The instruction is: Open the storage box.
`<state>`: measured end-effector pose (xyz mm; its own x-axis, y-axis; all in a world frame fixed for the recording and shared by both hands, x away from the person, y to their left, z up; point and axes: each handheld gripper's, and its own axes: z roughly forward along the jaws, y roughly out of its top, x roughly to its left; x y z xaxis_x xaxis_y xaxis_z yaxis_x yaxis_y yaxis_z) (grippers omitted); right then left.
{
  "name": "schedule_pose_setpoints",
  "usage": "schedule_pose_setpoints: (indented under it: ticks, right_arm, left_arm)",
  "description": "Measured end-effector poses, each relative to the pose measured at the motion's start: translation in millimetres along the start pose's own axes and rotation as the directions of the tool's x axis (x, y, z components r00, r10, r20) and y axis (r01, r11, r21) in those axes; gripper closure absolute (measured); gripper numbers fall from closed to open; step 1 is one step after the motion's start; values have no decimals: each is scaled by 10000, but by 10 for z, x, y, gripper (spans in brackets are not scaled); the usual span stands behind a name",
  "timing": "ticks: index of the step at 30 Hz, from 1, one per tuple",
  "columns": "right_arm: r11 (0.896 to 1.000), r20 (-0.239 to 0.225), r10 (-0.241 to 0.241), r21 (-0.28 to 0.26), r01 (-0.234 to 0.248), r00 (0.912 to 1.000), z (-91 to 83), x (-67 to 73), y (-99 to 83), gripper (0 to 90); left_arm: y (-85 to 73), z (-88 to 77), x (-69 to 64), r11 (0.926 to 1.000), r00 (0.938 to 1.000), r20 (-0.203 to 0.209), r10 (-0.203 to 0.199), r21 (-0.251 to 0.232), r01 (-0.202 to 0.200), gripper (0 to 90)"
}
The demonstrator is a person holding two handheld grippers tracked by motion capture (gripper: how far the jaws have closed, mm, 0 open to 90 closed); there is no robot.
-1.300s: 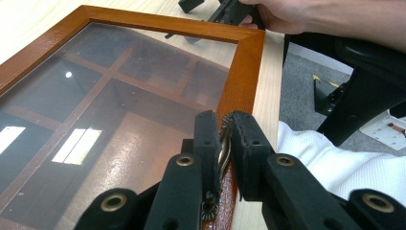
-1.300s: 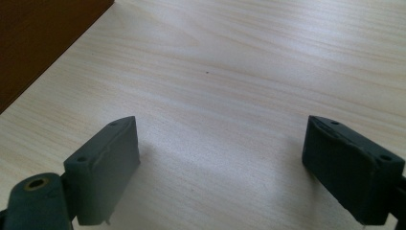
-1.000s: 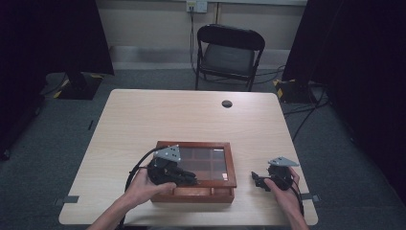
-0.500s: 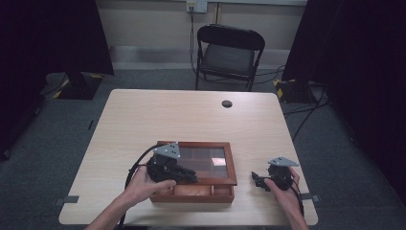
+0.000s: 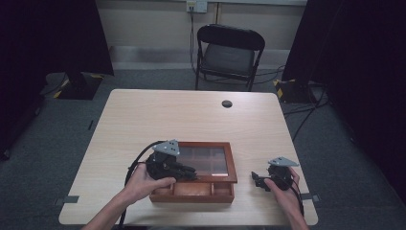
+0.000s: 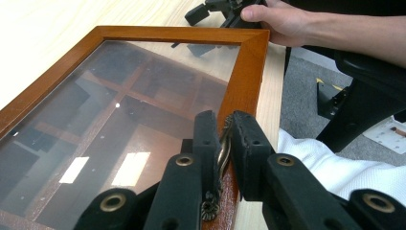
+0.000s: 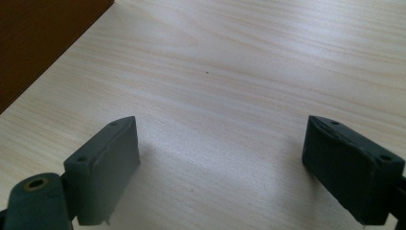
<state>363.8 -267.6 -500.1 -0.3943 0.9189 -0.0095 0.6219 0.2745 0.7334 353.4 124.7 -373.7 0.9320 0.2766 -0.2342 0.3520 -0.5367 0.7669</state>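
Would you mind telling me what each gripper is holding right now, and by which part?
The left gripper is shut on the brass handle at the front edge of the wooden box's glass lid. The right gripper is open over the table, holding nothing.

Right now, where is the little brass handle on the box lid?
In the left gripper view the brass handle sits on the front edge of the glass-topped lid, pinched by the left gripper; the wooden box lies near the table's front edge.

The box (image 5: 194,190) is stained reddish-brown — its lid (image 6: 251,52) is framed in orange-brown wood around dark tinted glass. The handle (image 6: 221,153) is finished in brass. The table (image 5: 191,120) is patterned in pale wood grain — both grippers' jaws are coloured black.
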Motion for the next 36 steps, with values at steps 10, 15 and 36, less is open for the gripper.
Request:
schedule_pose_setpoints:
  ticks: [10,15,36]
  right_arm:
    - [10000,2,5,2,-5,10000,0,0,0,117]
    - [10000,1,6,3,-6,10000,0,1,0,118]
    - [10000,0,-3,-1,3,10000,0,0,0,118]
  left_arm:
    - [41,-25,9,9998,10000,-53,-67,-162,66,810]
    - [65,-41,23,10000,10000,6,-50,-48,50,810]
    - [160,-97,40,9999,9998,-123,-135,-75,134,809]
